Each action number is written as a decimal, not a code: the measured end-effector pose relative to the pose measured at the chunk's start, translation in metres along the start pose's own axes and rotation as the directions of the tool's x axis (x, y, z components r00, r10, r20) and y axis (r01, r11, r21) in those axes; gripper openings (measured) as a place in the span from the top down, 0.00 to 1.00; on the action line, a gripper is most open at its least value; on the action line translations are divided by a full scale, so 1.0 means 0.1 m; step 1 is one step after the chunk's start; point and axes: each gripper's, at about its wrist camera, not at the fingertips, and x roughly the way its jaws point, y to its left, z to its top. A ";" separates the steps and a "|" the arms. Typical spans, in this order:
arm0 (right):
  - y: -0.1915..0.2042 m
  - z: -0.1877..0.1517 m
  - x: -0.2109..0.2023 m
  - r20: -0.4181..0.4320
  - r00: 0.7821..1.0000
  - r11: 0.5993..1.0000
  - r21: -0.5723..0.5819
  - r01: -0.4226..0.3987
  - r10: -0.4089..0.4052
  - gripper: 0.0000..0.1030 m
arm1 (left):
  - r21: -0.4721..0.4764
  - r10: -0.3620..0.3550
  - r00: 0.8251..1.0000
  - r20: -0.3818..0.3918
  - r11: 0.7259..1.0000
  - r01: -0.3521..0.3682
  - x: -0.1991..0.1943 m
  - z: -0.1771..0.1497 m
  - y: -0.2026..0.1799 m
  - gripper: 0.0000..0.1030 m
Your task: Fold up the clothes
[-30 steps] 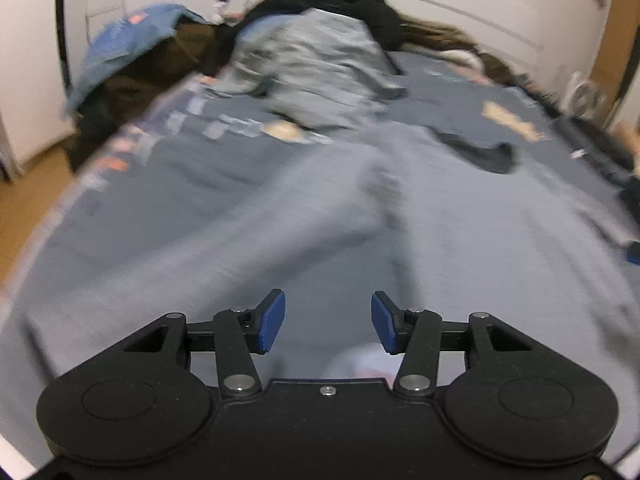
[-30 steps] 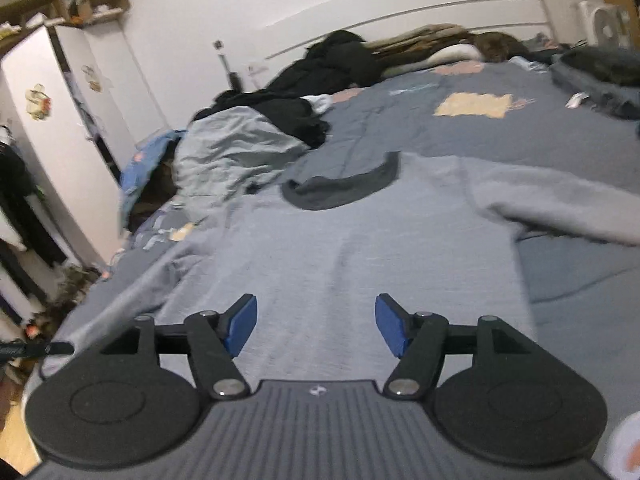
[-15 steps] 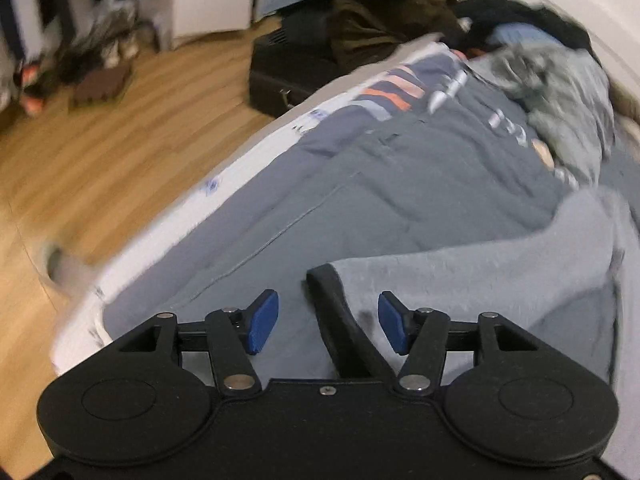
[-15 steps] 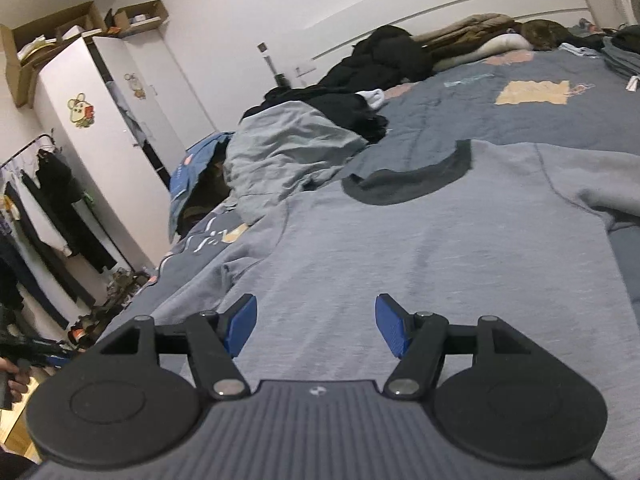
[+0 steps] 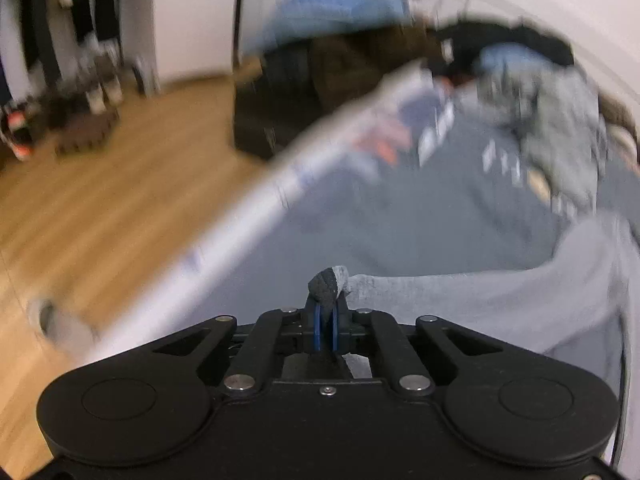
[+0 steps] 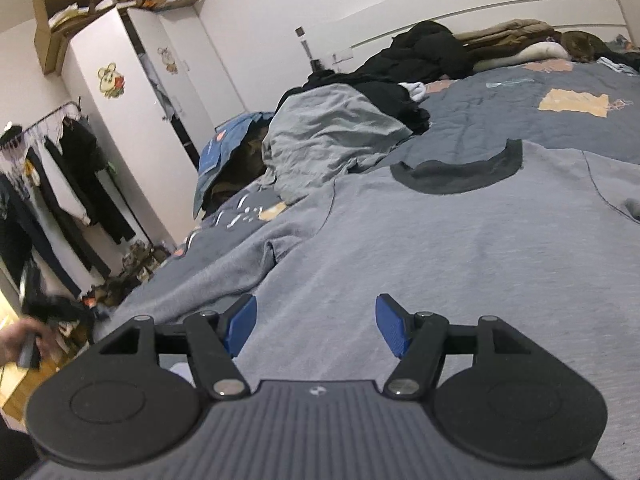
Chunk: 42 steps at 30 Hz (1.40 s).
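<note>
A grey sweatshirt (image 6: 440, 240) with a dark collar (image 6: 460, 176) lies spread flat on the bed. Its sleeve (image 5: 480, 300) stretches toward the bed's edge and ends in a dark cuff (image 5: 326, 284). My left gripper (image 5: 326, 320) has its jaws closing tight on that cuff, and the blue pads pinch the fabric. My right gripper (image 6: 316, 320) hovers open over the sweatshirt's lower body with nothing between its fingers. The left wrist view is blurred by motion.
A heap of grey and black clothes (image 6: 332, 136) lies at the head of the bed. The mattress edge (image 5: 240, 216) drops to a wooden floor (image 5: 100, 200) with a black case (image 5: 272, 120). A white wardrobe (image 6: 132, 120) and a clothes rack (image 6: 60, 184) stand left.
My left gripper swung left to the sleeve end at the bed's edge and shut on the dark cuff. My right gripper drifted slightly over the sweatshirt and stayed open.
</note>
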 end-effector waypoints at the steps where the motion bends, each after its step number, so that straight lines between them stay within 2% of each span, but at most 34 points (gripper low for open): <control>1: 0.00 -0.01 0.01 -0.005 1.000 1.000 -0.001 0.001 -0.001 0.37 | 0.017 0.009 1.000 0.024 1.000 -0.010 -0.02 0.06 0.02 0.95; 3: 0.00 -0.01 0.02 -0.009 1.000 1.000 0.003 0.000 0.000 0.37 | 0.051 0.027 0.997 0.072 0.998 -0.030 -0.07 0.17 0.05 0.93; 5: 0.00 -0.01 0.03 -0.007 1.000 1.000 0.007 -0.002 0.002 0.37 | 0.084 0.050 0.993 0.105 0.995 -0.059 -0.09 0.27 0.07 0.83; 6: -0.01 -0.02 0.03 -0.009 1.000 1.000 0.009 -0.001 0.001 0.37 | 0.103 0.089 0.994 0.068 0.990 -0.095 0.00 0.27 0.05 0.71; 7: -0.01 -0.02 0.03 -0.010 1.000 1.000 0.010 -0.001 0.001 0.37 | 0.121 0.125 0.992 0.034 0.984 -0.128 0.08 0.27 0.04 0.65; 9: -0.01 -0.02 0.04 -0.014 1.000 1.000 0.009 0.000 0.000 0.37 | 0.138 0.174 0.985 0.001 0.975 -0.173 0.14 0.23 0.06 0.62; 10: -0.01 -0.02 0.04 -0.017 1.000 1.000 0.008 0.000 0.000 0.37 | 0.117 0.174 0.985 0.010 0.978 -0.174 0.10 0.21 0.10 0.52; 11: -0.01 -0.02 0.04 -0.019 1.000 1.000 0.007 0.000 0.000 0.37 | 0.062 0.158 0.987 0.020 0.985 -0.159 0.03 0.19 0.16 0.47; 13: -0.01 -0.02 0.03 -0.021 1.000 1.000 0.006 -0.001 0.001 0.37 | -0.005 0.089 0.995 0.034 0.996 -0.089 -0.11 0.11 0.22 0.45; 14: -0.01 -0.02 0.03 -0.018 1.000 1.000 0.009 -0.004 0.004 0.37 | 0.038 0.050 0.998 0.035 0.998 -0.051 -0.18 0.04 0.14 0.45; 16: -0.01 -0.02 0.03 -0.020 1.000 1.000 0.015 -0.008 0.008 0.37 | 0.177 0.024 1.000 0.017 0.984 -0.026 -0.28 -0.11 -0.10 0.45; 17: -0.01 -0.02 0.03 -0.022 1.000 1.000 0.018 -0.010 0.010 0.37 | 0.215 0.004 1.000 -0.005 0.977 -0.003 -0.30 -0.21 -0.19 0.45; 18: -0.01 -0.02 0.03 -0.024 1.000 1.000 0.019 -0.012 0.012 0.37 | 0.191 -0.025 0.999 -0.034 0.981 0.031 -0.30 -0.29 -0.22 0.45; 20: 0.00 -0.03 0.03 -0.026 1.000 1.000 0.014 -0.016 0.016 0.37 | -0.009 -0.114 0.991 -0.076 0.993 0.114 -0.23 -0.43 -0.09 0.45; 22: 0.02 -0.03 0.01 -0.022 0.999 1.000 0.008 -0.022 0.023 0.37 | -0.206 -0.175 0.981 -0.089 0.966 0.153 -0.11 -0.56 0.09 0.45; 24: 0.03 -0.02 0.00 -0.018 0.999 1.000 0.007 -0.027 0.027 0.37 | -0.324 -0.168 0.982 -0.084 0.937 0.133 0.01 -0.65 0.25 0.45; 26: 0.05 -0.02 -0.01 -0.014 0.999 0.999 0.010 -0.032 0.032 0.37 | -0.431 -0.178 0.983 -0.052 0.891 0.138 0.13 -0.70 0.41 0.45; 28: 0.05 -0.02 -0.01 -0.016 0.999 1.000 0.006 -0.028 0.028 0.37 | -0.506 -0.188 0.982 0.010 0.846 0.167 0.19 -0.72 0.53 0.45; 29: 0.05 -0.02 0.00 -0.017 1.000 1.000 0.005 -0.026 0.026 0.37 | -0.522 -0.182 0.983 0.033 0.836 0.172 0.22 -0.72 0.55 0.45; 30: 0.05 -0.02 0.00 -0.018 1.000 1.000 0.005 -0.024 0.024 0.37 | -0.533 -0.175 0.983 0.047 0.828 0.173 0.26 -0.71 0.56 0.48; 31: 0.04 -0.03 0.01 -0.019 1.000 1.000 0.006 -0.022 0.022 0.37 | -0.545 -0.168 0.984 0.055 0.821 0.170 0.28 -0.70 0.57 0.59; 32: 0.04 -0.03 0.02 -0.022 1.000 1.000 0.008 -0.021 0.021 0.37 | -0.546 -0.155 0.986 0.063 0.822 0.164 0.30 -0.68 0.56 0.72; 33: 0.04 -0.03 0.03 -0.025 0.999 1.000 0.008 -0.020 0.020 0.37 | -0.523 -0.135 0.989 0.058 0.840 0.145 0.31 -0.64 0.53 0.96; 34: 0.04 -0.04 0.03 -0.026 0.999 1.000 0.007 -0.019 0.019 0.37 | -0.487 -0.115 0.992 0.049 0.864 0.125 0.28 -0.58 0.48 0.96; 35: 0.04 -0.04 0.04 -0.028 0.999 1.000 0.006 -0.019 0.019 0.37 | -0.451 -0.108 0.991 0.073 0.883 0.129 0.23 -0.52 0.43 0.96; 38: 0.02 -0.04 0.05 -0.034 0.999 1.000 0.009 -0.016 0.016 0.37 | -0.387 -0.124 0.972 0.200 0.901 0.195 0.00 -0.31 0.39 0.96; 39: 0.02 -0.05 0.04 -0.033 0.999 1.000 0.010 -0.017 0.017 0.37 | -0.383 -0.128 0.968 0.215 0.901 0.204 -0.04 -0.24 0.41 0.96; 41: 0.01 -0.04 0.04 -0.033 0.999 1.000 0.012 -0.018 0.018 0.37 | -0.341 -0.115 0.978 0.173 0.925 0.169 0.00 -0.16 0.40 0.96; 42: 0.01 -0.04 0.04 -0.033 0.999 1.000 0.014 -0.019 0.019 0.37 | -0.320 -0.128 0.984 0.120 0.934 0.160 0.07 -0.16 0.39 0.95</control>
